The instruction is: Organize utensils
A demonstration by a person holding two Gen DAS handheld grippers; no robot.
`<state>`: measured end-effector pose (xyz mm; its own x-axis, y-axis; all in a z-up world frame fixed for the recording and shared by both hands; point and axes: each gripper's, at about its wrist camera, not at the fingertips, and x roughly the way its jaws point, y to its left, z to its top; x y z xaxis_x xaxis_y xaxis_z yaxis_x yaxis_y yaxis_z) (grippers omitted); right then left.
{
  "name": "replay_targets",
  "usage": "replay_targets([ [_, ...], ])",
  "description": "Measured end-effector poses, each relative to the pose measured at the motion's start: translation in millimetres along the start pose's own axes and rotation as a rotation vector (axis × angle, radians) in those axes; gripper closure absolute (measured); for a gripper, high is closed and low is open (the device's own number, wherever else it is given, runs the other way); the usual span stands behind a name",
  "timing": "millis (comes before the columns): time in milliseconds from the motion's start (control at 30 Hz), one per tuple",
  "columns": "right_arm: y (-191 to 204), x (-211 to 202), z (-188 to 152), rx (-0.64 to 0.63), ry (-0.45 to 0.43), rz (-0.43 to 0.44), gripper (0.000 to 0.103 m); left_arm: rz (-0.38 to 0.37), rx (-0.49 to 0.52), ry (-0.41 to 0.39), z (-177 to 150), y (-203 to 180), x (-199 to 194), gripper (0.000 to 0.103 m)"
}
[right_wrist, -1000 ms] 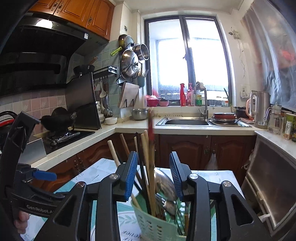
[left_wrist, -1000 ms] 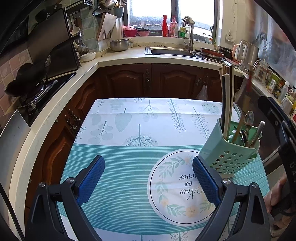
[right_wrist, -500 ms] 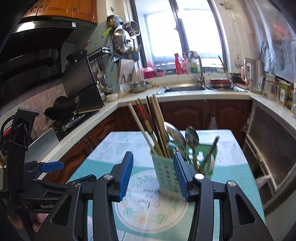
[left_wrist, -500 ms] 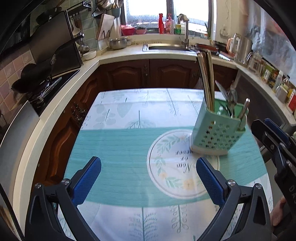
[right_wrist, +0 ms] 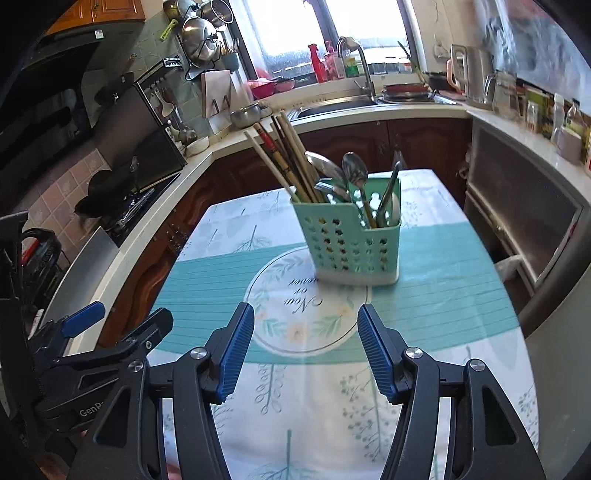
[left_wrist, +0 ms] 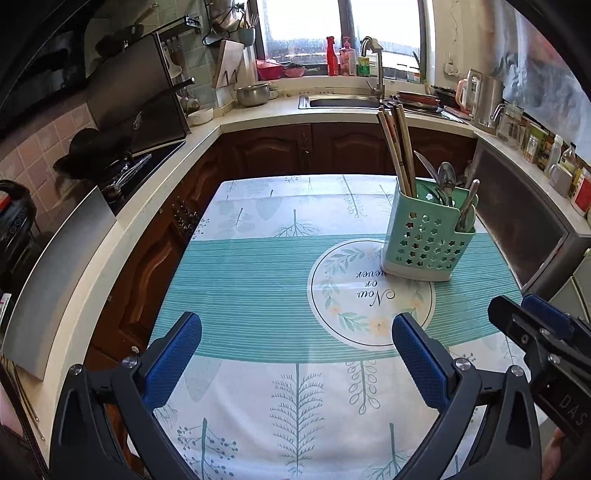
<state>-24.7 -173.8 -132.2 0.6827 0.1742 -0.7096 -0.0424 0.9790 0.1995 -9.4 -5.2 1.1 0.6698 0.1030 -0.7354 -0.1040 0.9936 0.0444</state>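
The green utensil caddy (right_wrist: pixel 351 240) stands on the tablecloth (left_wrist: pixel 258 280) well beyond both tools, holding chopsticks (right_wrist: pixel 284 158) and spoons (right_wrist: pixel 354 170); it is top-heavy, so a careless brush could tip it. The left gripper (left_wrist: pixel 295 354) gapes empty and the right gripper (right_wrist: pixel 306 354), jaws opening, holds nothing. The caddy's inner dividers are probably hidden behind its perforated wall

A teal and white tablecloth (left_wrist: pixel 258 280) with leaf prints and a round wreath motif covers the surface. Behind it, dark wood cabinets (left_wrist: pixel 332 147) carry a pale counter with a sink (left_wrist: pixel 343 101), tap (left_wrist: pixel 371 55), steel pot (left_wrist: pixel 253 94) and kettle (left_wrist: pixel 484 96) beneath a bright window (left_wrist: pixel 343 26).
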Motion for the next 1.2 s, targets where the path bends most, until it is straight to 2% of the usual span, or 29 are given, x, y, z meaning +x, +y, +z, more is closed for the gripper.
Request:
replay_targets([
  [200, 15.6, -22.6, -7.5, -0.035, -0.014, 0.0, 0.041, 0.003, -0.022, -0.03, -2.0, 7.9, -10.5, 0.001],
  [467, 26.6, -47.0, -10.7, -0.062, -0.033, 0.003, 0.038, -0.007, -0.014, -0.03, -2.4, 6.4, -10.5, 0.001],
  [500, 27.3, -41.8, 1.6, -0.062, -0.029, 0.004, 0.038, -0.008, -0.014, -0.028, -2.4, 6.4, -10.1, 0.001],
  [700, 24.1, -33.4, 22.9, -0.053, -0.015, 0.011, 0.037, -0.007, -0.013, -0.024, -2.8, 6.1, -8.8, 0.001],
  [1200, 25.1, -28.2, 29.6, -0.053, -0.013, 0.011, 0.037, -0.007, -0.019, -0.025, -2.8, 7.2, -8.2, 0.001],
])
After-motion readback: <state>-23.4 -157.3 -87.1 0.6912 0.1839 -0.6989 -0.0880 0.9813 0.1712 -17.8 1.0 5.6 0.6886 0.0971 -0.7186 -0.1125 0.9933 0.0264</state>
